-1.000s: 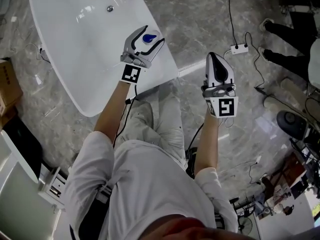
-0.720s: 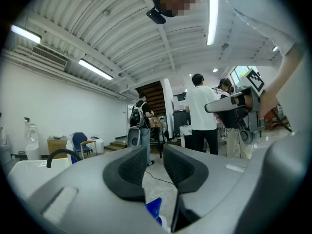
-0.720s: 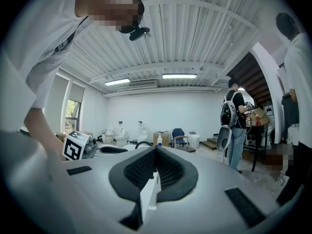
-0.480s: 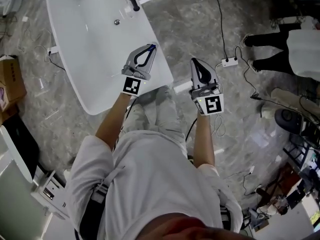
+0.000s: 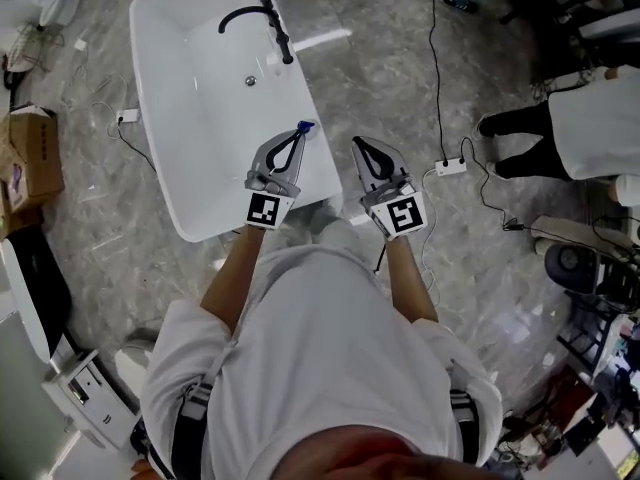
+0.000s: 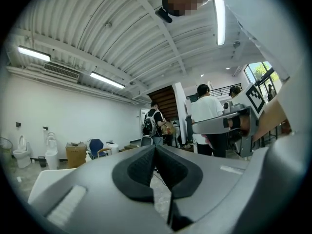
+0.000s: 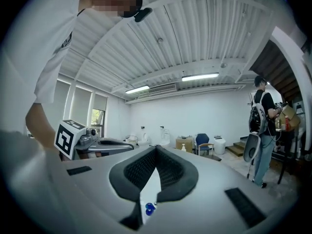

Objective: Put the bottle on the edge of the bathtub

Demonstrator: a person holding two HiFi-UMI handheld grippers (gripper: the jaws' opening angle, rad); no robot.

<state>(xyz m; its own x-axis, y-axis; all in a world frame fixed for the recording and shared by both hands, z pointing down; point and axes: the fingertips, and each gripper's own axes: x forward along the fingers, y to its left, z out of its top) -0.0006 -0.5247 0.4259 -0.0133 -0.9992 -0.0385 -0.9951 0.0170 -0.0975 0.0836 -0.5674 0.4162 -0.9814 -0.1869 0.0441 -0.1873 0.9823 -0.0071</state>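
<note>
The white bathtub (image 5: 175,88) lies at the upper left of the head view. Just past my left gripper's tips, over the tub's near right rim, sits the bottle's blue top (image 5: 305,126); its body does not stand out against the white. My left gripper (image 5: 296,136) is shut, and in the left gripper view its pads (image 6: 155,147) meet with nothing between them. My right gripper (image 5: 361,146) hangs beside the tub over the floor, also shut and empty. The bottle's blue top (image 7: 148,208) shows low through the right gripper's jaw slit. Both grippers are tilted up towards the ceiling.
A black faucet (image 5: 255,18) arches over the tub's far end. A cardboard box (image 5: 30,158) stands left of the tub. A power strip (image 5: 448,168) and cables lie on the marble floor to the right, near a standing person (image 5: 590,118). More people (image 6: 207,116) stand further back.
A second ago the left jaws stood open around the blue-topped bottle; now they are shut and empty, drawn back from it. Both grippers have come closer together and nearer my body.
</note>
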